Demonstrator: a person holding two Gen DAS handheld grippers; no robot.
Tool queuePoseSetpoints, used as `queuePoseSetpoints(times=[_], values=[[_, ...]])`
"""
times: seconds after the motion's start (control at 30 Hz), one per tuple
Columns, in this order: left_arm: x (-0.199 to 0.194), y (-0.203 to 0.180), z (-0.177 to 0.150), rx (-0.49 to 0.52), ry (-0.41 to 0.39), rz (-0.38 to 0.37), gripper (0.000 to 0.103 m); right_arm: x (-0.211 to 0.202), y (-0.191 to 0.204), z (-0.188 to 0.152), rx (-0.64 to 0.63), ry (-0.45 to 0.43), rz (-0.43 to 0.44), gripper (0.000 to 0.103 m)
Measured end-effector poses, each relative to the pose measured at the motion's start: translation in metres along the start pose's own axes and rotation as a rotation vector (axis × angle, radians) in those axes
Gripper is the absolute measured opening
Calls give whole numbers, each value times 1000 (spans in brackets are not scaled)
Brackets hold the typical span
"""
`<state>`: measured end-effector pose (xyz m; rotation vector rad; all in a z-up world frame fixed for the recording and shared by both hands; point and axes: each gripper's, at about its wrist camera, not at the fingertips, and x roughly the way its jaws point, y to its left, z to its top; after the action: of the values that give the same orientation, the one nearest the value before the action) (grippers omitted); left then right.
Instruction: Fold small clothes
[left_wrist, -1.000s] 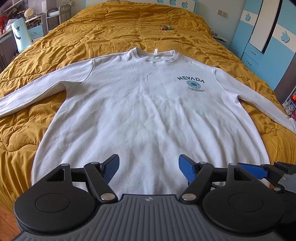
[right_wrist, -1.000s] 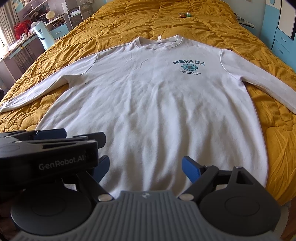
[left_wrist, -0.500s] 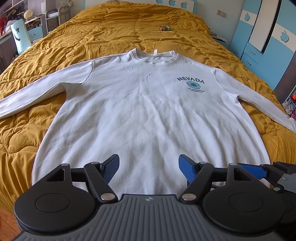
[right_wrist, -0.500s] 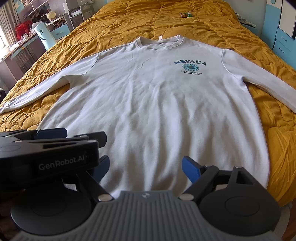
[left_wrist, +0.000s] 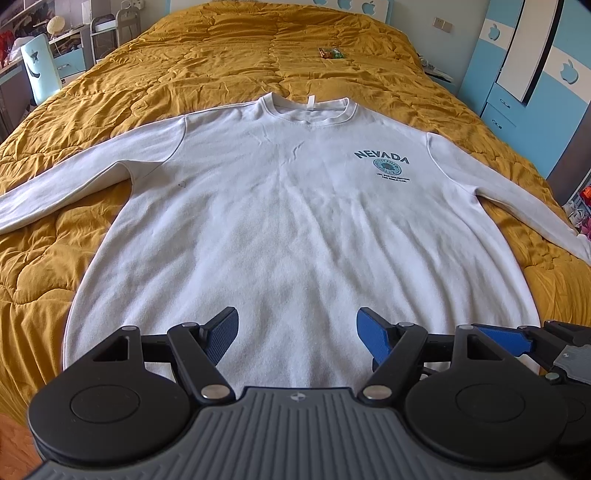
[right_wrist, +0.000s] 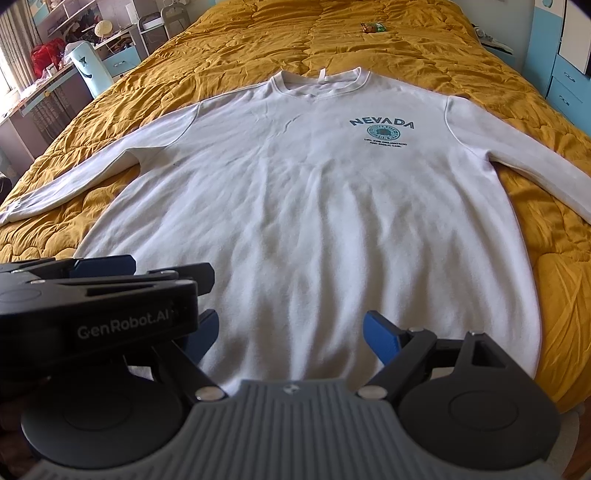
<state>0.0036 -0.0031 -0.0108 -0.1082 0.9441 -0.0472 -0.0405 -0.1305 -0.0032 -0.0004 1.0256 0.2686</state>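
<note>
White sweatshirt (left_wrist: 295, 221) lies flat and face up on a bed, unfolded, with its neckline toward the far end and its bottom hem nearest the cameras. Both long sleeves stretch out sideways, 1 to each side, resting on the bedding. Dark lettering reading NEVADA (left_wrist: 382, 157) sits on the chest, above a round teal emblem and 2 small lines of text too small to read. Mustard-yellow quilted bedspread (left_wrist: 92, 92) covers the bed under the garment and shows on all sides of it.

Left gripper (left_wrist: 297, 332) hovers just above the hem near the garment's middle, its 2 blue fingers spread wide apart and grasping nothing. Right gripper (right_wrist: 286, 332) hangs close beside it over the same hem, also released, fingers parted with nothing between them; the left tool's black body, marked GenRobot.AI, blocks part of its left finger.

Small colourful packet (left_wrist: 331, 53) lies on the bedspread well beyond the collar. Blue and white wardrobe (left_wrist: 517, 74) stands along the bed's right side, and a cluttered desk (right_wrist: 48, 81) stands to the left.
</note>
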Motion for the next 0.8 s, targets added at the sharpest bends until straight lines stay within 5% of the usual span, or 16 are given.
queuePoseSetpoints(times=[0.43, 0.8], values=[[-13, 37, 8, -81, -48, 28, 86, 4, 21, 21, -78, -20, 23, 81], [-34, 148, 20, -353, -174, 122, 86, 8, 32, 42, -86, -47, 17, 81]])
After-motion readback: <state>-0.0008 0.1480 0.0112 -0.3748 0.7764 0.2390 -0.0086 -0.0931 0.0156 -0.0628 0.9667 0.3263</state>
